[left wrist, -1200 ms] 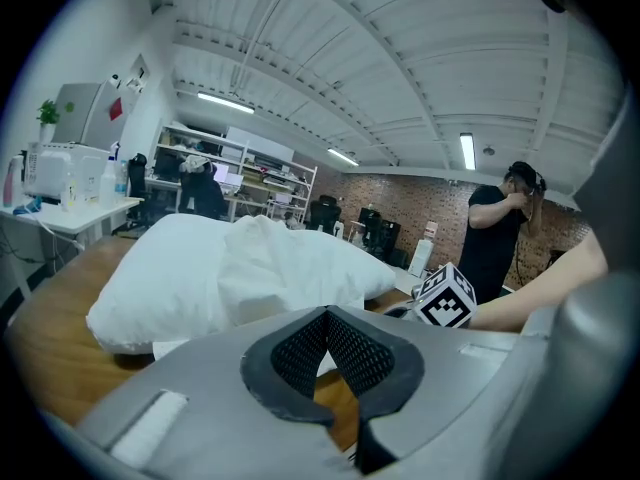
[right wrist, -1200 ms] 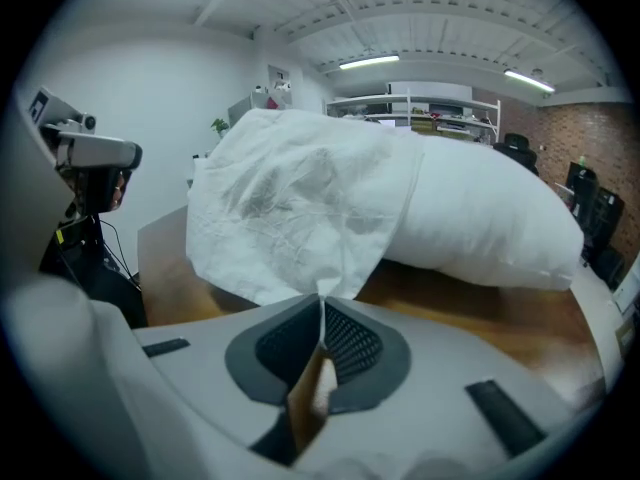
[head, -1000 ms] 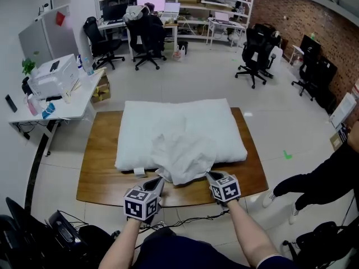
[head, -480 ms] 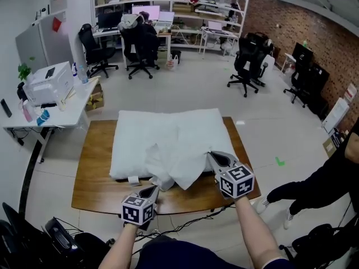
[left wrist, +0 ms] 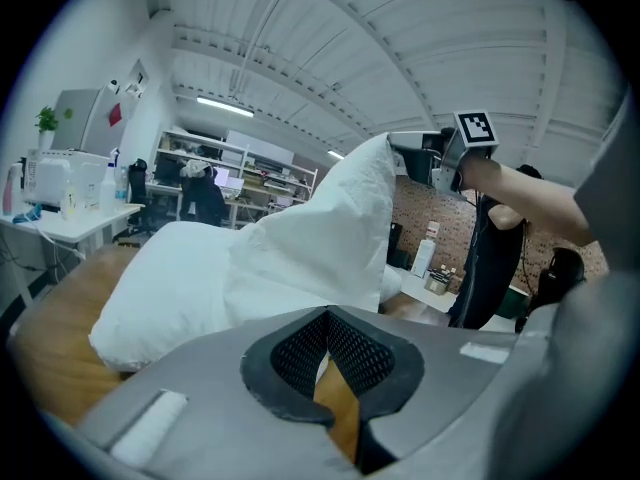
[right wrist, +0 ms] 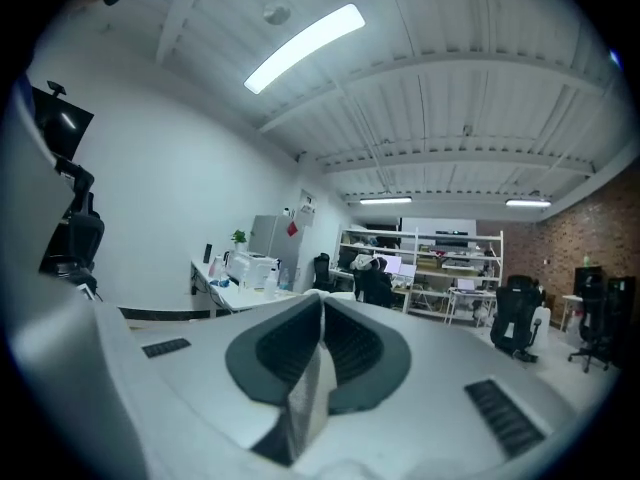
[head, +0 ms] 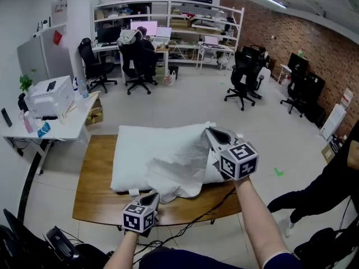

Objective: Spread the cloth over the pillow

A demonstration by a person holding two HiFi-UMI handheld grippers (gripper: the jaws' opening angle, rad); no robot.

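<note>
Over the plump white pillow [head: 137,150], the right gripper [head: 212,132] pinches the raised, crumpled white cloth [head: 176,170], the left gripper [head: 152,195] fully closed at its near edge.

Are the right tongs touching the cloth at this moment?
Touching. The right gripper view shows the right tongs shut on a fold of the cloth, pinched between the pads.

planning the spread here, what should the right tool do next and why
Probably carry the right tool out over the pillow toward its far edge, then lower it. It is shut on a corner of the cloth, held high, and the cloth hangs bunched over the near side while most of the pillow is bare.
</note>
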